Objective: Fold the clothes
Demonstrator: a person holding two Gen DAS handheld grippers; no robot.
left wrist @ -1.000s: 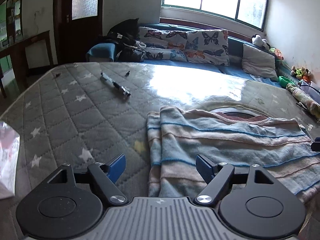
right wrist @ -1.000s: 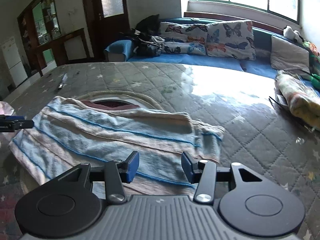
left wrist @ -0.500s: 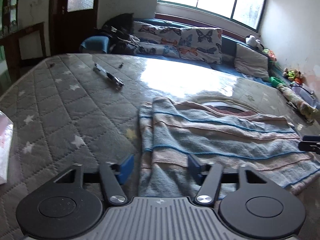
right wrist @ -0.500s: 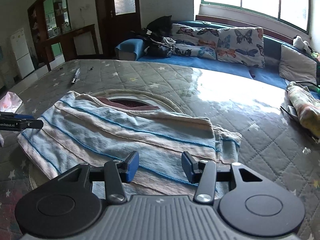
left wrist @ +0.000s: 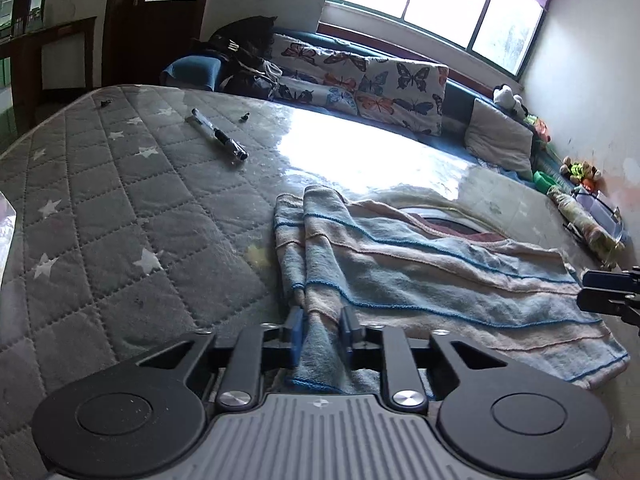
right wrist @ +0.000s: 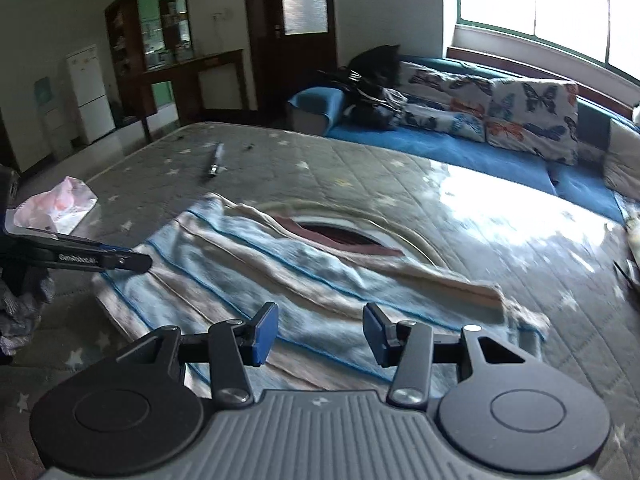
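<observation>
Tilting downward, left claw (left wrist: 320, 330) closing on striped garment (left wrist: 420, 272) corner.

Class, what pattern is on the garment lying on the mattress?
Pale blue and beige bands with thin blue stripes on the garment; clearest in the left wrist view.

The garment (left wrist: 420, 276) is pale blue and beige with blue stripes; the mattress (left wrist: 132, 216) is grey with white stars.

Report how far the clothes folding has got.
Done: the striped garment lies spread flat on the mattress; no fold shows. In hand: the left hand-held gripper is closing on its near corner, cloth bunched between the pads. The right hand-held gripper hangs open over the other end, gripping nothing. Left: every fold.
</observation>
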